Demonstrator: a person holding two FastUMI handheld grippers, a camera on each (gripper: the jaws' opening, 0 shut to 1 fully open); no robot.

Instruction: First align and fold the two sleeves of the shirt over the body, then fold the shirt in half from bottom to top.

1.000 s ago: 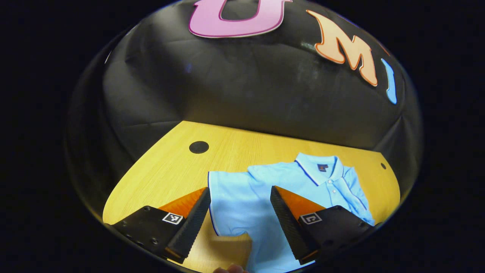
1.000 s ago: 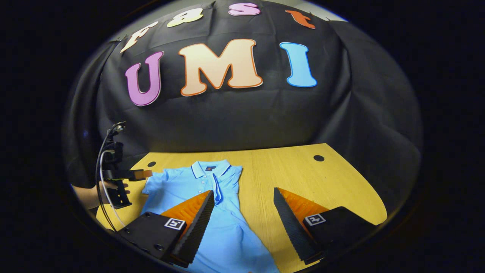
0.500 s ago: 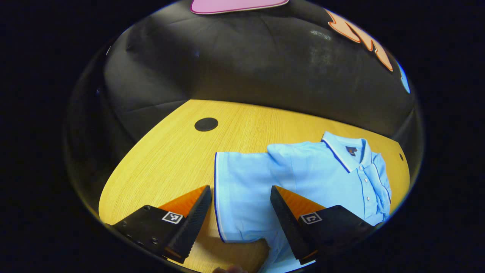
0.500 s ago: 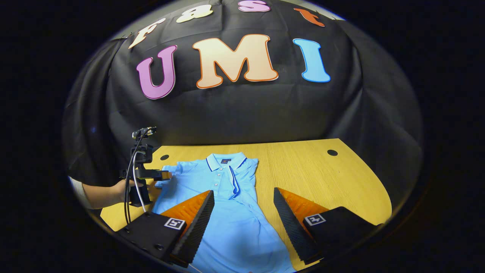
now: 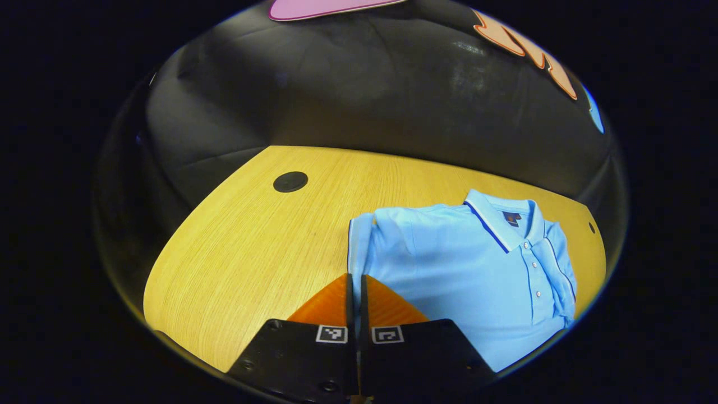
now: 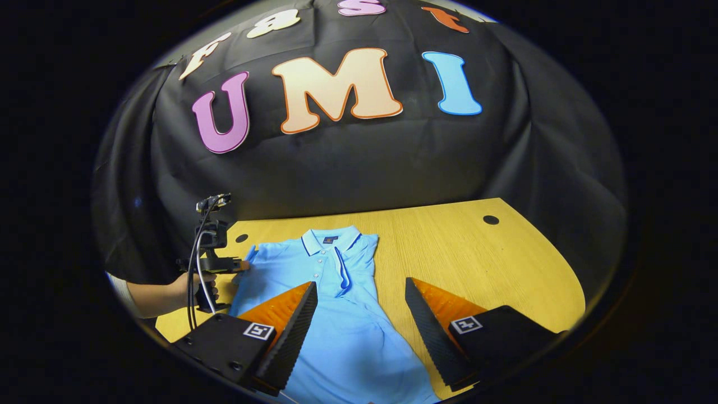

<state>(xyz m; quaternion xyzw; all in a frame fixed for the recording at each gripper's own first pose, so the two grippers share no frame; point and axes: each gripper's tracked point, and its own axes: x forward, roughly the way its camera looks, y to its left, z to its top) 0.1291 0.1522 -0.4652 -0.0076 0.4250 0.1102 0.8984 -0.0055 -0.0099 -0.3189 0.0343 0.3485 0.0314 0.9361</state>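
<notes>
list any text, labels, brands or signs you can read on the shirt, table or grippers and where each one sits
None can be read.
Neck label inside the shirt collar: a small dark patch, too small and blurred to read.
Square black-and-white markers on the left hand-held gripper and the right hand-held gripper: coded patterns, not words or numbers.
Table: bare wood with dark round holes, no writing.

The shirt (image 6: pixel 348 314) hem is cut off below both views

I see the shirt (image 6: pixel 336 303) lying on the table (image 6: pixel 477 252) toward its left edge, collar (image 6: pixel 328 238) nearest the back edge, my left gripper (image 6: pixel 244 265) at its left sleeve (image 5: pixel 359 241).
</notes>
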